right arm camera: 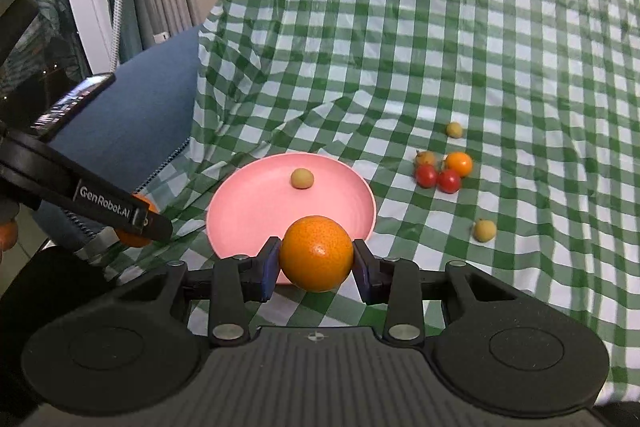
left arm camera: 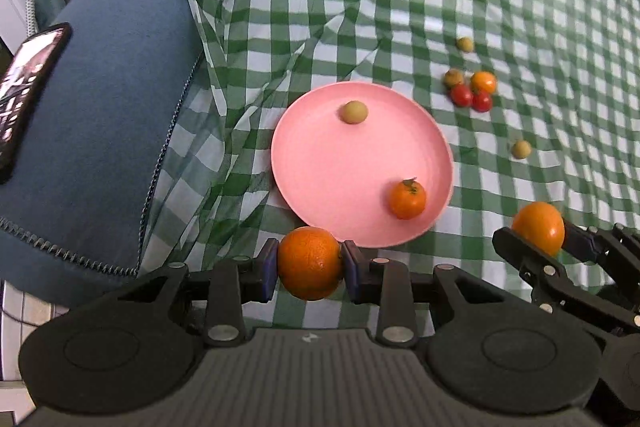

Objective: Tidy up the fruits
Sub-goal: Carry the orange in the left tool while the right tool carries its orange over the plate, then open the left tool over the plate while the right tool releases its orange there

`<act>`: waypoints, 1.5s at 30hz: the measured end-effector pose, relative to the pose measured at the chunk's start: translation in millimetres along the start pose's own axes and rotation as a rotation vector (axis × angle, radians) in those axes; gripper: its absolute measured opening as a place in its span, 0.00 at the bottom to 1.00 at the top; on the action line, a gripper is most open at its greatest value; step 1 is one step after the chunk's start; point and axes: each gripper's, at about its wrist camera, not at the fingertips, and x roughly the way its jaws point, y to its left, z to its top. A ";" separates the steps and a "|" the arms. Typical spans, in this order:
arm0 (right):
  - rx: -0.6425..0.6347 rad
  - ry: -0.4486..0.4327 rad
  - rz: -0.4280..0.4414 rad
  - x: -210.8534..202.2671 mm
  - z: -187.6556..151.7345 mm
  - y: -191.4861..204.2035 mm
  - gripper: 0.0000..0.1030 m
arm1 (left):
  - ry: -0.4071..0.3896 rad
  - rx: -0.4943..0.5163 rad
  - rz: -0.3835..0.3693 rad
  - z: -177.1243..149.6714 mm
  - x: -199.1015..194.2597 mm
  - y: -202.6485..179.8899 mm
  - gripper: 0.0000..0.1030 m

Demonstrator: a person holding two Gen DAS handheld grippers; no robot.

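Left tongs (left arm camera: pixel 310 263) pinch an orange (left arm camera: pixel 310 263), right tongs (right arm camera: pixel 316 254) pinch another orange (right arm camera: pixel 316 254); just beyond both, the pink plate (left arm camera: pixel 320 167) holds two fruits; several loose fruits (left arm camera: pixel 470 89) remain farther off.

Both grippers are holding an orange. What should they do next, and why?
Probably carry the oranges forward over the pink plate and let go. The left gripper and right gripper each clamp an orange just short of its rim, and two fruits already lie on it.
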 end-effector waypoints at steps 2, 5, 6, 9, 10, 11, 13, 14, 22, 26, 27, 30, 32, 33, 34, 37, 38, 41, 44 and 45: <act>0.005 0.014 0.001 15.0 3.9 -3.2 0.38 | 0.016 0.005 0.011 7.4 12.1 -0.8 0.36; 0.020 0.032 0.001 34.7 9.3 -7.5 0.38 | 0.031 0.017 0.026 18.7 29.2 -3.2 0.36; 0.020 0.037 0.001 41.4 10.7 -8.6 0.38 | 0.034 0.022 0.032 22.4 35.1 -4.0 0.36; 0.009 0.052 -0.002 60.7 12.7 -10.1 0.38 | 0.047 0.033 0.045 31.8 52.7 -5.9 0.36; 0.004 0.059 -0.004 67.4 12.9 -10.2 0.38 | 0.056 0.036 0.048 34.9 59.3 -6.6 0.36; 0.002 0.068 -0.007 73.6 13.1 -10.2 0.38 | 0.062 0.038 0.047 37.5 64.9 -7.4 0.36; -0.005 0.085 -0.011 85.9 13.0 -10.6 0.38 | 0.072 0.049 0.051 41.7 74.7 -9.6 0.36; -0.009 0.094 -0.014 91.6 13.0 -10.5 0.38 | 0.075 0.056 0.053 43.8 79.3 -11.0 0.36; -0.035 0.122 -0.017 118.4 16.4 -8.4 0.39 | 0.092 0.090 0.047 55.8 103.2 -15.5 0.48; -0.028 0.084 -0.046 111.6 25.4 -10.5 0.62 | 0.029 0.081 0.130 59.2 94.7 -10.7 0.99; -0.020 0.078 -0.047 107.4 27.1 -12.0 0.77 | 0.020 0.078 0.116 59.8 90.7 -7.6 1.00; -0.013 0.069 -0.039 90.2 27.4 -13.7 0.83 | 0.025 0.049 0.100 57.0 80.0 0.3 1.00; -0.014 0.077 -0.040 77.8 23.6 -11.6 0.86 | 0.034 0.047 0.107 52.2 73.0 2.7 1.00; -0.013 0.083 -0.041 70.3 21.2 -9.8 0.87 | 0.036 0.045 0.108 48.5 68.5 3.8 1.00; -0.009 0.089 -0.039 61.8 18.5 -7.7 0.88 | 0.036 0.041 0.109 44.9 63.2 4.0 1.00; 0.000 0.095 -0.027 35.8 10.5 -1.0 0.92 | 0.038 0.029 0.102 29.1 43.2 5.4 1.00; -0.001 0.093 -0.024 27.1 8.1 1.5 0.92 | 0.033 0.027 0.099 23.4 36.8 5.0 1.00; -0.021 0.065 -0.047 3.0 2.5 9.1 0.94 | 0.018 0.018 0.099 6.4 18.5 6.0 1.00; -0.013 0.033 -0.064 -17.8 0.4 12.8 0.95 | -0.001 0.005 0.095 -12.9 -2.8 7.3 1.00; -0.011 0.018 -0.067 -25.1 -0.1 13.7 0.95 | -0.008 0.004 0.093 -18.8 -9.4 7.5 1.00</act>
